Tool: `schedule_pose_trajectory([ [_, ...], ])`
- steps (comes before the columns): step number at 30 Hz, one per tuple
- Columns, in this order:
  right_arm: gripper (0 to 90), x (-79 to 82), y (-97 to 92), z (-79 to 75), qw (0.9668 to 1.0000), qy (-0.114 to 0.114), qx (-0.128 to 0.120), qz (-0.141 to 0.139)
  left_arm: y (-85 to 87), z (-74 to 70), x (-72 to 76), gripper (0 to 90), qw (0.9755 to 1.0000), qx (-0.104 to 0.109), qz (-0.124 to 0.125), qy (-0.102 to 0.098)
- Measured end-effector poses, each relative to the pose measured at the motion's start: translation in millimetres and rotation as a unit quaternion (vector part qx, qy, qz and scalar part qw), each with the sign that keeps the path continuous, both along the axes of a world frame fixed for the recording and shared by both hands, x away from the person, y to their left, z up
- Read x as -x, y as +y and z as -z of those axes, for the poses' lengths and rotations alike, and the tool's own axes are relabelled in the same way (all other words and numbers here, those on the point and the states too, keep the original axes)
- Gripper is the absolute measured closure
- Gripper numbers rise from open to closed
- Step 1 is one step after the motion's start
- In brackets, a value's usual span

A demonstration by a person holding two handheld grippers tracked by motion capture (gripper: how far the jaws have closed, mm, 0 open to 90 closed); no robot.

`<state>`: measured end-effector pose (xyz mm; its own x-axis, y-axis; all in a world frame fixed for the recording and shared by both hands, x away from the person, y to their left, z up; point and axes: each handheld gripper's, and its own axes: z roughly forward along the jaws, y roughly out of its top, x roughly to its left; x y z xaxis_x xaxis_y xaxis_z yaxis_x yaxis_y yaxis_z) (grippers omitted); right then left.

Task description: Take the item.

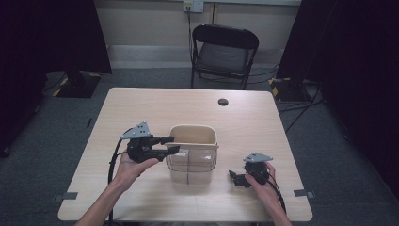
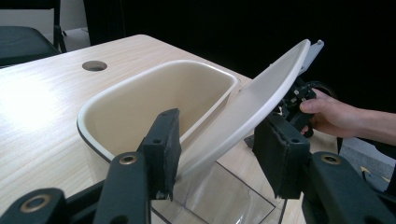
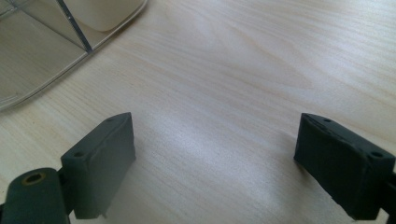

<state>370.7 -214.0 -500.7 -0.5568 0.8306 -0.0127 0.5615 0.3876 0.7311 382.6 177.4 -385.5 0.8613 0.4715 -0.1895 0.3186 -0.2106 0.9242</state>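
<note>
A beige bin [image 1: 175,133] stands mid-table on a clear plastic base [image 1: 205,165]. In the left gripper view its inner tub [image 2: 116,93] lies uncovered, and the beige lid [image 2: 252,102] is tilted up, rising to the right. My left gripper [image 2: 217,158] is at the bin's left rim [image 1: 171,144], shut on the lid's lower edge. My right gripper [image 1: 236,178] rests low over the table to the right of the bin. Its jaws [image 3: 215,149] are open over bare wood. The base's corner [image 3: 32,51] shows at the upper left of the right gripper view.
A round cable hole [image 1: 223,101] sits near the table's far edge. A black folding chair [image 1: 223,52] stands beyond the table. Dark curtains hang on both sides. The person's right hand [image 2: 327,114] shows past the lid.
</note>
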Motion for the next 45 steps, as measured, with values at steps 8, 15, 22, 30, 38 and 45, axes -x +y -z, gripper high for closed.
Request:
schedule_pose_trajectory([
  [8,11.4,0.0,0.0,0.0,1.0,0.0,0.0,0.0,-0.9,0.2,1.1,51.2,1.0,0.002,-0.002,0.001],
  [15,11.5,0.0,0.0,-0.1,1.0,0.0,0.001,0.0,-0.6,0.3,0.3,51.1,1.0,0.001,0.0,-0.001],
  [22,11.4,0.0,0.0,0.0,1.0,0.0,0.0,0.0,-0.7,0.3,0.3,50.9,1.0,0.002,0.0,-0.002],
  [30,11.4,0.0,0.0,0.0,1.0,0.0,0.0,0.0,-0.5,0.1,0.3,50.9,1.0,0.0,0.001,-0.001],
  [38,11.5,0.0,0.0,0.0,1.0,0.0,0.0,0.0,-0.6,0.1,0.1,51.1,1.0,0.001,0.001,-0.001],
  [45,11.4,0.0,0.0,0.0,1.0,0.0,0.0,0.0,-1.0,0.2,0.1,50.9,1.0,0.004,0.001,0.001],
])
